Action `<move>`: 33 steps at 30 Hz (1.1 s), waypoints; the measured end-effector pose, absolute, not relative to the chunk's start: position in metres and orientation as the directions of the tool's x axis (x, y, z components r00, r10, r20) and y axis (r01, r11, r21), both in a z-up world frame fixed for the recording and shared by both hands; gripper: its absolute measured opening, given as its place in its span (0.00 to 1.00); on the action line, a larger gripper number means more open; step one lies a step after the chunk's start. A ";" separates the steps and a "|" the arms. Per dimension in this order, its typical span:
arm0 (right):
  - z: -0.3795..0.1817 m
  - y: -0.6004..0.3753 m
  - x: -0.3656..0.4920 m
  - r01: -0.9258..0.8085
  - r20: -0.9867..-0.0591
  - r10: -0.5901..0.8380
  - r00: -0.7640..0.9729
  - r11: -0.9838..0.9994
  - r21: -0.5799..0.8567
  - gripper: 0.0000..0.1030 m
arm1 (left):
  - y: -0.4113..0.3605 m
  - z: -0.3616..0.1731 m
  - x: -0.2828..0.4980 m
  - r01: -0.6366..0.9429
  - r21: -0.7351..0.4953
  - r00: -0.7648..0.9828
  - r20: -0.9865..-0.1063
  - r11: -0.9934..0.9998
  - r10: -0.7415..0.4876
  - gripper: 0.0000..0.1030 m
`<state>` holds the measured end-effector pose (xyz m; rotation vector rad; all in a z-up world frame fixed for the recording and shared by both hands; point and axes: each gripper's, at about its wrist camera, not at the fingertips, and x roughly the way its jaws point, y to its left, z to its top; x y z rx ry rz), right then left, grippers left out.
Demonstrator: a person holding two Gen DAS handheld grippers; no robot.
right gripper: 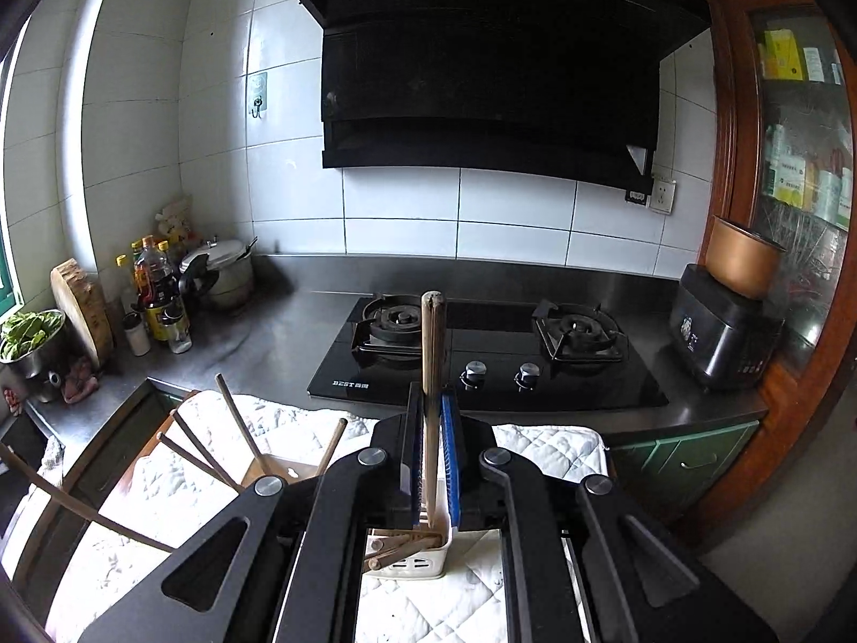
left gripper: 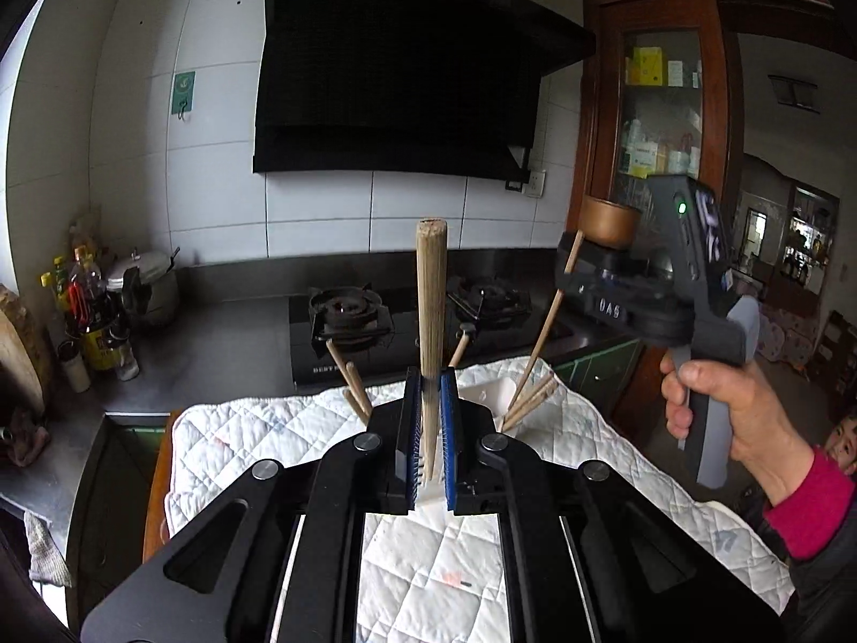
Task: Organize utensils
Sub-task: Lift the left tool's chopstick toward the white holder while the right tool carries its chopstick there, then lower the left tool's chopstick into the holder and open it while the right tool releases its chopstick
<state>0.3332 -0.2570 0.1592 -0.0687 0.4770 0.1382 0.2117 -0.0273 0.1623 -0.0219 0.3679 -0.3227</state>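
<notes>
Chopsticks (left gripper: pixel 431 289) were the job: each gripper was clamped shut on one, held upright above the white holder (right gripper: pixel 418 562) on the quilted cloth (left gripper: pixel 439 562). The left gripper (left gripper: pixel 428 428) pinched a pale one near its thin end; the right gripper (right gripper: pixel 430 450) held a darker one (right gripper: pixel 431 343). They looked light, stiff and smooth, likely to swivel, so gripping mid-shaft seemed safer. Roughly five more leaned in the holder; I couldn't count exactly.

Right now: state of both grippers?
Left gripper: shut on a light wooden chopstick, standing upright.
Right gripper: shut on a darker wooden chopstick, also upright.
</notes>
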 end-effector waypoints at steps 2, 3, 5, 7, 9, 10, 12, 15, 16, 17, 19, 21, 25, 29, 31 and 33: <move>0.151 -0.258 0.341 -0.152 -0.479 0.120 0.870 0.988 -0.027 0.06 | -0.031 0.176 0.219 0.303 -0.069 0.896 -0.318 0.950 -0.309 0.06; 0.147 -0.259 0.344 -0.153 -0.485 0.121 0.866 0.988 -0.026 0.06 | -0.033 0.181 0.223 0.297 -0.062 0.904 -0.304 0.953 -0.302 0.06; 0.138 -0.259 0.349 -0.162 -0.501 0.129 0.856 0.986 -0.023 0.06 | -0.037 0.189 0.232 0.289 -0.056 0.914 -0.282 0.956 -0.293 0.06; 0.130 -0.258 0.351 -0.168 -0.514 0.127 0.848 0.985 -0.034 0.06 | -0.043 0.192 0.242 0.279 -0.047 0.921 -0.269 0.959 -0.281 0.06; 0.122 -0.257 0.350 -0.180 -0.524 0.132 0.841 0.983 -0.040 0.06 | -0.047 0.192 0.254 0.276 -0.046 0.923 -0.267 0.960 -0.278 0.06; 0.120 -0.257 0.350 -0.181 -0.527 0.129 0.840 0.982 -0.047 0.06 | -0.050 0.189 0.261 0.271 -0.047 0.922 -0.275 0.961 -0.274 0.06; 0.115 -0.257 0.351 -0.183 -0.535 0.128 0.835 0.982 -0.051 0.06 | -0.054 0.184 0.273 0.268 -0.052 0.917 -0.293 0.962 -0.272 0.06; 0.110 -0.261 0.352 -0.181 -0.542 0.127 0.831 0.982 -0.049 0.06 | -0.059 0.170 0.292 0.251 -0.053 0.910 -0.328 0.966 -0.255 0.06; 0.109 -0.263 0.352 -0.182 -0.544 0.128 0.829 0.982 -0.046 0.06 | -0.061 0.166 0.297 0.243 -0.049 0.908 -0.341 0.969 -0.245 0.06; 0.107 -0.265 0.353 -0.180 -0.545 0.128 0.828 0.983 -0.044 0.06 | -0.062 0.162 0.303 0.236 -0.047 0.905 -0.353 0.971 -0.237 0.06; 0.104 -0.267 0.355 -0.182 -0.551 0.132 0.824 0.983 -0.036 0.06 | -0.062 0.153 0.312 0.228 -0.046 0.896 -0.380 0.972 -0.228 0.06; 0.102 -0.269 0.355 -0.182 -0.554 0.134 0.822 0.983 -0.032 0.06 | -0.062 0.145 0.320 0.219 -0.046 0.888 -0.405 0.975 -0.219 0.06; 0.100 -0.270 0.355 -0.184 -0.556 0.136 0.820 0.982 -0.031 0.07 | -0.057 0.131 0.333 0.204 -0.062 0.870 -0.445 0.977 -0.210 0.06; 0.100 -0.271 0.354 -0.187 -0.552 0.139 0.822 0.982 -0.031 0.07 | -0.057 0.121 0.343 0.192 -0.052 0.862 -0.468 0.980 -0.194 0.06; 0.102 -0.272 0.350 -0.186 -0.545 0.138 0.827 0.982 -0.035 0.10 | -0.058 0.118 0.344 0.194 -0.048 0.862 -0.468 0.980 -0.193 0.06; 0.104 -0.272 0.346 -0.183 -0.535 0.134 0.834 0.982 -0.040 0.14 | -0.059 0.118 0.344 0.190 -0.036 0.866 -0.464 0.981 -0.185 0.09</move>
